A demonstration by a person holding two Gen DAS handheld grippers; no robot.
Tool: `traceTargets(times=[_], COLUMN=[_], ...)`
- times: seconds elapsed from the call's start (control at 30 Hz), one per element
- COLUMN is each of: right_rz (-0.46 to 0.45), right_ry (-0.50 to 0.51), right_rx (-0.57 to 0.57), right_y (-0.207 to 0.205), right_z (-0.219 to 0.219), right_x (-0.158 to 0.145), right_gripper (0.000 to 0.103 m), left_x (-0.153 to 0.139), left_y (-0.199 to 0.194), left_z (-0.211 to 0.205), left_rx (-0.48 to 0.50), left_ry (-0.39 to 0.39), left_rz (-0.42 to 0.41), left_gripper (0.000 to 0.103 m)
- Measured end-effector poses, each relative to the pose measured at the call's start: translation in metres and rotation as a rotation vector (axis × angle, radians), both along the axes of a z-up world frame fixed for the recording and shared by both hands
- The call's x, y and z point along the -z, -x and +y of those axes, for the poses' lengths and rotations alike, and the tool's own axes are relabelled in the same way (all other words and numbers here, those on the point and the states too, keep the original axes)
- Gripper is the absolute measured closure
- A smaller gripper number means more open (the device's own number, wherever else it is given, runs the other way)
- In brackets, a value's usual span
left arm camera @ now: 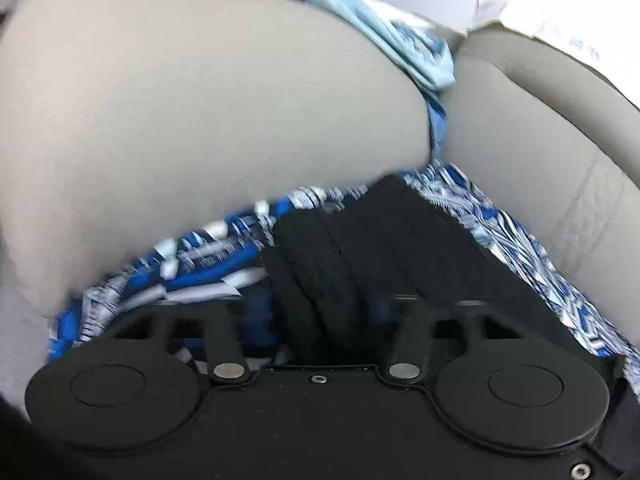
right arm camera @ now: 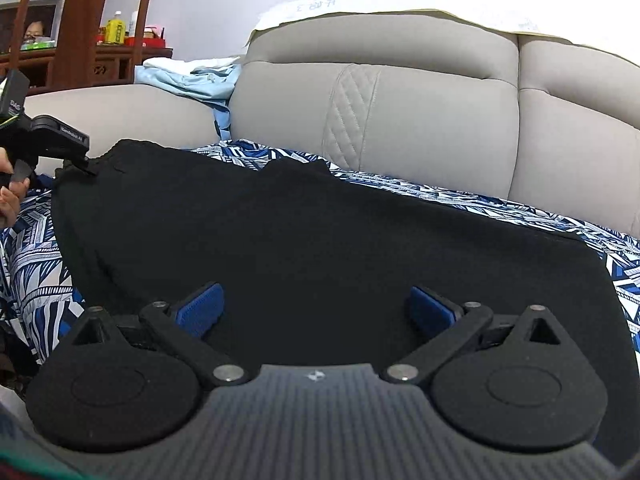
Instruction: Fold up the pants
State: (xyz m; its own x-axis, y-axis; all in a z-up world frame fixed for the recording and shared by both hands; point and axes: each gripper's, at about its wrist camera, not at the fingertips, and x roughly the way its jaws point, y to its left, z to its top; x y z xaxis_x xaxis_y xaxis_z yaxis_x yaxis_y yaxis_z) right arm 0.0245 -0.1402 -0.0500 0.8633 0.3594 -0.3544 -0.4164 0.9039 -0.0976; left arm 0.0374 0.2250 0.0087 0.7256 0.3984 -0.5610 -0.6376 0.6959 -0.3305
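Pants [right arm camera: 320, 240] lie flat across the frame's middle on a patterned sheet [right arm camera: 500, 208] over the sofa [right arm camera: 420, 100]. The left gripper [left arm camera: 324, 304], mid-left in the right view, pinches their ribbed edge. The right gripper [right arm camera: 316, 316], bottom centre, gapes over the near edge, holding nothing. Best clamp right before lifting, keeping both corners level.

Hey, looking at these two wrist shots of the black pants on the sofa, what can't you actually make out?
- Left tool, left wrist view: its pads are buried in the bunched black pants; motion blur softens everything.
- Pants' near edge, right wrist view: cut off behind the right tool, whose blue pads stand apart.
- Patterned blue sheet: mostly covered by the pants.
- Shelf bottles: too small to read.
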Motion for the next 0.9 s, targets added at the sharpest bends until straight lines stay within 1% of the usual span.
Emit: traceTargets(times=[0.03, 0.07, 0.13, 0.2, 0.23, 0.3, 0.37, 0.43, 0.5, 0.57, 0.63, 0.7, 0.77, 0.83, 0.9], right_rz=[0.009, 0.023, 0.063, 0.127, 0.152, 0.172, 0.168, 0.171, 0.163, 0.156, 0.158, 0.151, 0.168, 0.181, 0.178], right_ry=[0.003, 0.008, 0.03, 0.046, 0.035, -0.049, -0.136, -0.19, -0.205, -0.224, -0.295, -0.412, -0.514, -0.543, -0.529], right_rx=[-0.008, -0.025, -0.094, -0.185, -0.216, -0.244, -0.224, -0.191, -0.144, -0.059, 0.012, 0.061, 0.107, 0.155, 0.172], right_y=[-0.001, -0.002, -0.009, -0.018, -0.022, -0.029, -0.035, -0.044, -0.057, -0.069, -0.074, -0.073, -0.07, -0.067, -0.061], right_z=[-0.001, -0.002, -0.005, -0.01, -0.015, -0.035, -0.059, -0.083, -0.108, -0.136, -0.165, -0.196, -0.223, -0.239, -0.247], right_x=[-0.001, -0.003, -0.009, -0.02, -0.026, -0.041, -0.054, -0.066, -0.078, -0.089, -0.094, -0.09, -0.084, -0.084, -0.082], right_gripper=[0.0, 0.0, 0.0, 0.0, 0.0, 0.0, 0.0, 0.0, 0.0, 0.0, 0.002, 0.004, 0.005, 0.006, 0.006], left_x=[-0.004, -0.009, -0.021, -0.037, -0.047, -0.068, -0.089, -0.107, -0.12, -0.126, -0.124, -0.113, -0.097, -0.074, -0.054], left_y=[0.002, 0.004, 0.008, 0.009, 0.009, 0.01, 0.008, 0.005, 0.002, 0.002, 0.003, 0.002, -0.001, -0.005, -0.006], left_z=[-0.005, -0.01, -0.026, -0.043, -0.053, -0.072, -0.099, -0.133, -0.171, -0.209, -0.251, -0.294, -0.333, -0.369, -0.397], left_rx=[-0.011, -0.013, 0.006, 0.033, 0.055, 0.112, 0.18, 0.26, 0.352, 0.455, 0.572, 0.692, 0.81, 0.951, 1.074], left_ry=[-0.031, -0.058, -0.139, -0.213, -0.234, -0.251, -0.278, -0.321, -0.348, -0.355, -0.369, -0.39, -0.397, -0.388, -0.389], left_rz=[-0.004, -0.009, -0.028, -0.058, -0.082, -0.134, -0.188, -0.234, -0.272, -0.299, -0.304, -0.294, -0.263, -0.193, -0.101], left_gripper=[0.079, 0.084, 0.086, 0.087, 0.087, 0.087, 0.087, 0.087, 0.087, 0.087, 0.086, 0.086, 0.086, 0.085, 0.083])
